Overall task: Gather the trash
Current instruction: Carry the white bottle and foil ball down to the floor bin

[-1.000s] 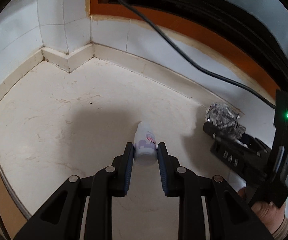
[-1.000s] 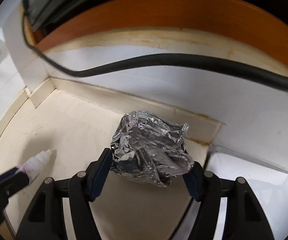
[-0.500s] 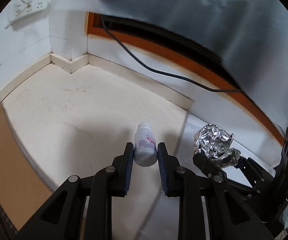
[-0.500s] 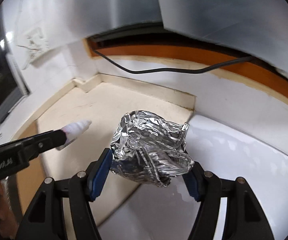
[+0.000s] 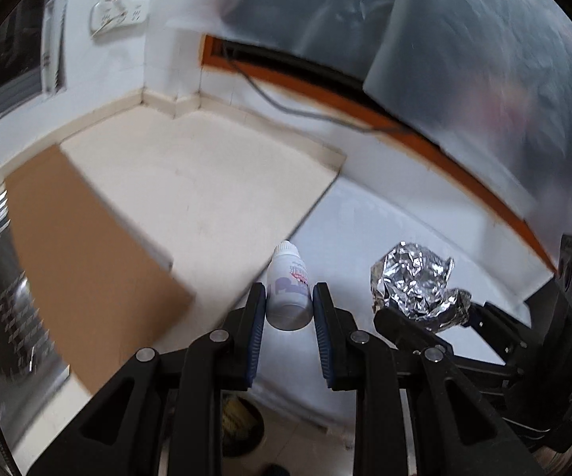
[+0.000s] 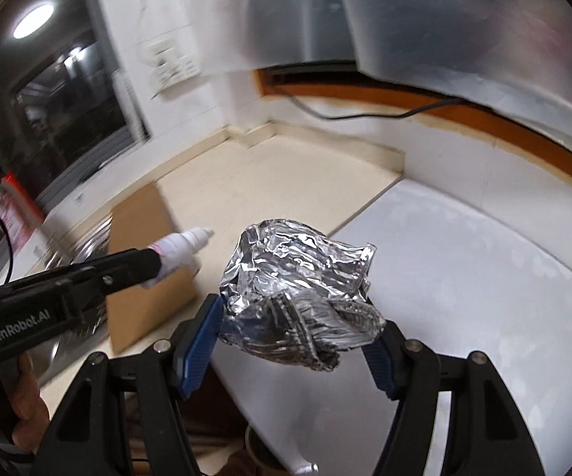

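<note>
Left gripper (image 5: 289, 301) is narrowly closed, blue pads clamped on both sides of a small white squeeze bottle (image 5: 288, 292). Bottle sits between the pad tips, cap pointing away from the camera, body lifted clear of the cream countertop (image 5: 206, 182) below it. In the right wrist view the same bottle (image 6: 179, 252) sticks out of the left gripper's black fingers at left, with a hand (image 6: 16, 392) on the handle at the near left.

Right gripper (image 6: 298, 341) stands wide, pads pressed on the left and right flanks of a crumpled aluminium foil ball (image 6: 298, 297). Foil fills the whole gap and bulges past the fingertips. It hangs in the air over the white surface (image 6: 464, 277) right of the countertop edge, touching nothing but the pads.

Left view shows the foil (image 5: 415, 291) just right of the bottle, apart from it. Brown board (image 5: 87, 261) lies on the near left of the counter. Background is motion-blurred.
</note>
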`<state>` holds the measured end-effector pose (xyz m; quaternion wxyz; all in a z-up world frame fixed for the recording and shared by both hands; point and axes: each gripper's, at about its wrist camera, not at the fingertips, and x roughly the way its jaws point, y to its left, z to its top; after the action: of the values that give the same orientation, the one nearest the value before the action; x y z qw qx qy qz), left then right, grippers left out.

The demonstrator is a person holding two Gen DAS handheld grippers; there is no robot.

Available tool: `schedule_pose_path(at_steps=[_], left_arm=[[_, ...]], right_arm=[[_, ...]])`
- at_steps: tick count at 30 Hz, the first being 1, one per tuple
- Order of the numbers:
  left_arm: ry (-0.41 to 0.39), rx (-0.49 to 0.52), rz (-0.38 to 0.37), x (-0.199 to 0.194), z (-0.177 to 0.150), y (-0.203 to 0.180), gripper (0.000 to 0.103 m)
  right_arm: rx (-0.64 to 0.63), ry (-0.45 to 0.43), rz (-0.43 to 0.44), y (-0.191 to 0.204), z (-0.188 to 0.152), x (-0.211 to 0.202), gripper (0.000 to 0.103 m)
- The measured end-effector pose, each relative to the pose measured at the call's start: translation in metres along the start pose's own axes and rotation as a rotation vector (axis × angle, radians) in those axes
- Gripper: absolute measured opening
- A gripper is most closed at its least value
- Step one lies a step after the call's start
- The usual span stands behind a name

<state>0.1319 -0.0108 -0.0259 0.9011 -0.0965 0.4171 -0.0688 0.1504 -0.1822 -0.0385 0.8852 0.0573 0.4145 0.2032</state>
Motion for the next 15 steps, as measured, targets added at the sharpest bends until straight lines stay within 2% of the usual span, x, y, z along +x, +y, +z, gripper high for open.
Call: schedule_pose_path(at_steps=[5,9,15], left_arm=[[0.064,0.013,0.075,-0.008,-0.048,0.006,0.022],[0.112,0.001,0.112,-0.006,-0.076,0.018,0.022],[0.174,-0.007,0.112,0.003,-0.109,0.037,0.022]], right_arm=[[-0.053,0.045,0.047,0.017,-0.037,-0.011,0.067],[-0.095,0.075,0.052,0.032,-0.063,-0.013,0.067],[-0.151,0.128,0.045,0.057,-0.109,-0.006,0.067]])
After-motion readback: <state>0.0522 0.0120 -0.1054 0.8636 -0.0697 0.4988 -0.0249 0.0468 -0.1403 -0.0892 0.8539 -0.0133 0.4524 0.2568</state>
